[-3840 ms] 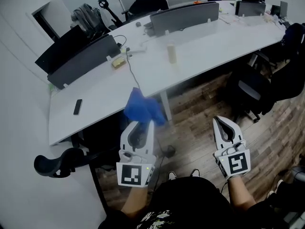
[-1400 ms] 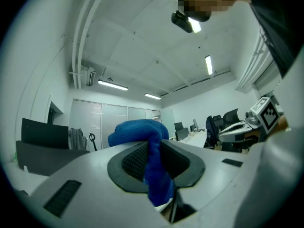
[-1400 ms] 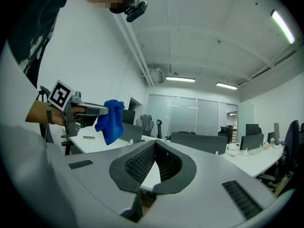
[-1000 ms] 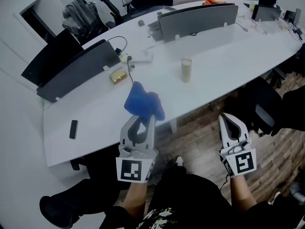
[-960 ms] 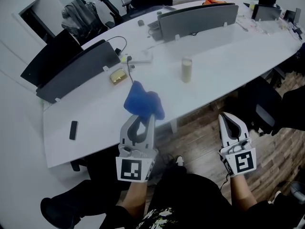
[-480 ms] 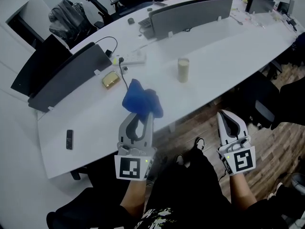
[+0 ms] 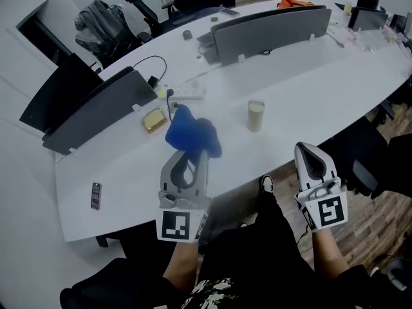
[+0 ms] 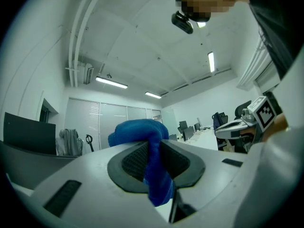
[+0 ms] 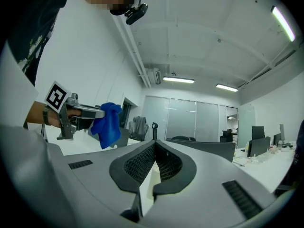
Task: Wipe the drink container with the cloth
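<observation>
Your left gripper (image 7: 193,152) clamps soft blue cloth (image 7: 192,132), right gripper (image 7: 308,152) shut empty; take pale cylindrical drink container (image 7: 256,116) mid-body, prob. light, tippy.

No writing, brand, number or sign is legible anywhere. The only markings are black-and-white square marker patterns (image 7: 179,228) on the left gripper (image 7: 193,153) and the right gripper (image 7: 309,149), and they carry no letters.

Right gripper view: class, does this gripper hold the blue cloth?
No, the right gripper is shut on nothing; the blue cloth hangs well apart from it.
</observation>
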Demonstrator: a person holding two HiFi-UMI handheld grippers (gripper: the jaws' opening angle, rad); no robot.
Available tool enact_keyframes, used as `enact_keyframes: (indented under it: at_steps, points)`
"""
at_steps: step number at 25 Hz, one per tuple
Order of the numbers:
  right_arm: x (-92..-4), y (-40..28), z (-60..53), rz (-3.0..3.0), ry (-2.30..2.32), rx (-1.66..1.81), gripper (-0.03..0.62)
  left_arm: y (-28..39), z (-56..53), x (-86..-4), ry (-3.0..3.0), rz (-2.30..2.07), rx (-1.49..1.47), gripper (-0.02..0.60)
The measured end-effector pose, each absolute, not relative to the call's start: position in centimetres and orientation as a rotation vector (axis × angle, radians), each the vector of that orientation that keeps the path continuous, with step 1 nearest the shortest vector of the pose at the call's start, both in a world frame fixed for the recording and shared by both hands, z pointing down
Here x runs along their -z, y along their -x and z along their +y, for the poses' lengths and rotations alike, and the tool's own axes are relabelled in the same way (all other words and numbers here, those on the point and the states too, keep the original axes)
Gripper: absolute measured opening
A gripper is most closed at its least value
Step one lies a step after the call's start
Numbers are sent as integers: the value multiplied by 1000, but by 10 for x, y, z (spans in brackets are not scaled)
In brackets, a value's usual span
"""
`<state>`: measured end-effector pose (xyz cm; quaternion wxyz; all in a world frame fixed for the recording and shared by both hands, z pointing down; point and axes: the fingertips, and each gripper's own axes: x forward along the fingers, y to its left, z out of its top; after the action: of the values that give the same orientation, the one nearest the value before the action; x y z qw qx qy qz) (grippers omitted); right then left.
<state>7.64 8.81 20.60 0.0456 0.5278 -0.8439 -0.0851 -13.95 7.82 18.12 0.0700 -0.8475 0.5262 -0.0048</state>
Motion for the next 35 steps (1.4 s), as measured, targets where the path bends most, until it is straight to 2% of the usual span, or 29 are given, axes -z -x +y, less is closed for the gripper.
enact_keyframes:
  at_steps: [9, 14, 15, 16, 17, 19, 22, 35]
  points:
    - [-215, -86, 10, -2679, -1452, 268, 0, 113, 18, -197, 2550, 1630, 74, 64]
    - [-219, -67, -25, -2784, -1194, 347, 3, 119, -10, -201, 2505, 1718, 134, 64]
    - [-219, -63, -32, -2805, -1148, 351, 12, 120, -15, -198, 2489, 1736, 124, 64]
    - [-220, -59, -39, -2832, -1106, 352, 49, 121, -19, -196, 2473, 1752, 112, 64]
    - [-221, -55, -44, -2854, -1064, 349, 114, 121, -22, -194, 2456, 1765, 106, 64]
    - [-228, -48, -53, -2868, -977, 334, 186, 121, -25, -195, 2430, 1797, 104, 64]
    - [-239, -39, -63, -2863, -851, 334, 230, 120, -33, -205, 2428, 1859, 110, 64]
    - [-277, -44, -95, -2888, -460, 237, 285, 79, -92, -228, 2470, 1926, 201, 67]
